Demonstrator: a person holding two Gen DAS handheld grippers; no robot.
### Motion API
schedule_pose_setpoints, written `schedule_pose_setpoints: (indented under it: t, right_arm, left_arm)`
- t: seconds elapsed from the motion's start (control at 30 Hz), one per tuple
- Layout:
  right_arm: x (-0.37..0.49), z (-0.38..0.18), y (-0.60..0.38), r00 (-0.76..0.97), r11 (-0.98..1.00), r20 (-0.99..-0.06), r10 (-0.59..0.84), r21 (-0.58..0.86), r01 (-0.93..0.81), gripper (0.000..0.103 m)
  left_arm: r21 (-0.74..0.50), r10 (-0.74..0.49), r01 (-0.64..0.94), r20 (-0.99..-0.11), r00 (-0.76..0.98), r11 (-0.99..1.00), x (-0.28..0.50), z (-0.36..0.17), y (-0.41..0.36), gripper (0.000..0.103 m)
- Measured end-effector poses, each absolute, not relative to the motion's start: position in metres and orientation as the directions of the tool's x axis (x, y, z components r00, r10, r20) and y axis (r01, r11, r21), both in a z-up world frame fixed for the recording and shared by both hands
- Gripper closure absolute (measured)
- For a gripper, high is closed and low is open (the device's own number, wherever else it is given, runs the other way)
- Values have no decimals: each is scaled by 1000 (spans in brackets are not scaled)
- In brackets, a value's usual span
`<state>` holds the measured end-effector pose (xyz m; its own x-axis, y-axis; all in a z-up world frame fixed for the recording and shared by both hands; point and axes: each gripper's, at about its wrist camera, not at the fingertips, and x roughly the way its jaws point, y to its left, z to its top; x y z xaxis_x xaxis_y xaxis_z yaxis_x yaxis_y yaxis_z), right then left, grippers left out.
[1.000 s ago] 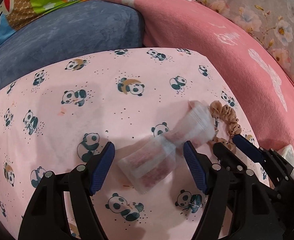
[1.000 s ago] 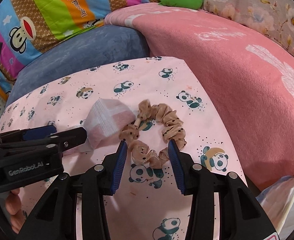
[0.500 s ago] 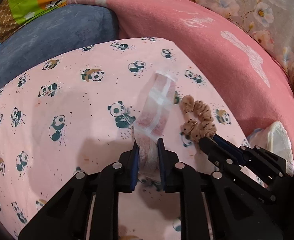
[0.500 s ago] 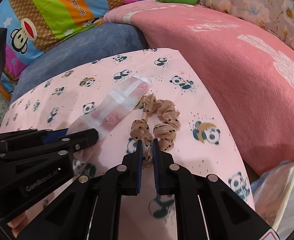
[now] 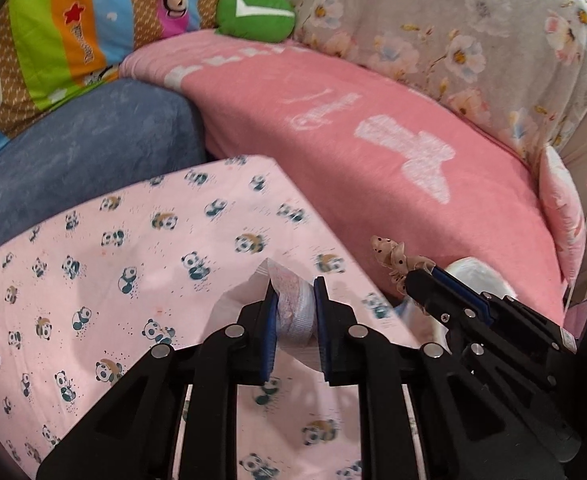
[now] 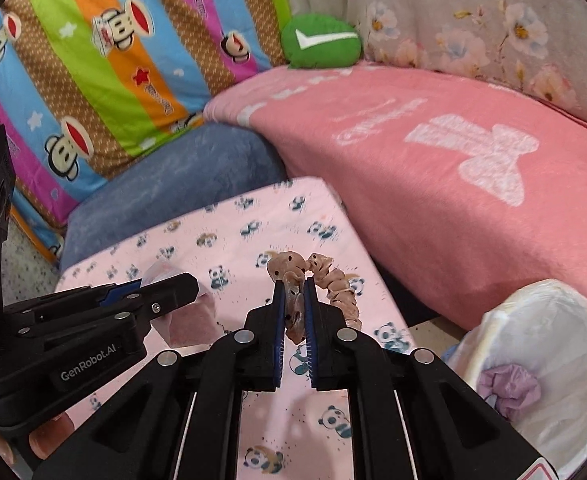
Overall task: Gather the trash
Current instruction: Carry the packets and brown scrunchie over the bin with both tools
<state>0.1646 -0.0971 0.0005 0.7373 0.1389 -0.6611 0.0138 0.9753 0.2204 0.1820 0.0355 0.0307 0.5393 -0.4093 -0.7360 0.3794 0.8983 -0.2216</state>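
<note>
A: What have I got in each hand?

B: My left gripper [image 5: 293,312] is clamped on the crinkly clear plastic wrapper [image 5: 293,308], pinched mid-length; light, slippery, I'd guess.

A: And the right gripper [image 6: 294,312]?

B: Nipping the soft tan dotted fabric scrunchie [image 6: 325,280], which droops past the fingertips; the white-lined bin [image 6: 553,320] sits right of the fingers.

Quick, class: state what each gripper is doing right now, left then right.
Left gripper: shut on the clear plastic packet.
Right gripper: shut on the tan dotted scrunchie.
</note>
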Motion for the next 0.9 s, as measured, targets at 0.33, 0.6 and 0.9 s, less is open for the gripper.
schedule_pose_setpoints:
  t: [0.33, 0.6, 0.9]
  right_arm:
    - [93, 64, -151, 827, 967, -557, 75, 243, 76, 93]
    - [47, 90, -194, 859, 957, -513, 12, 254, 139, 93]
    - [6, 97, -243, 871, 935, -489, -47, 284, 210, 93]
  left_arm:
    - [-228, -508, 496, -658, 556, 838, 135, 86, -8, 87]
    - [-218, -569, 581, -625, 534, 784, 104, 108, -50, 87]
    - [-223, -619, 648, -619, 484, 729, 80, 115, -91, 87]
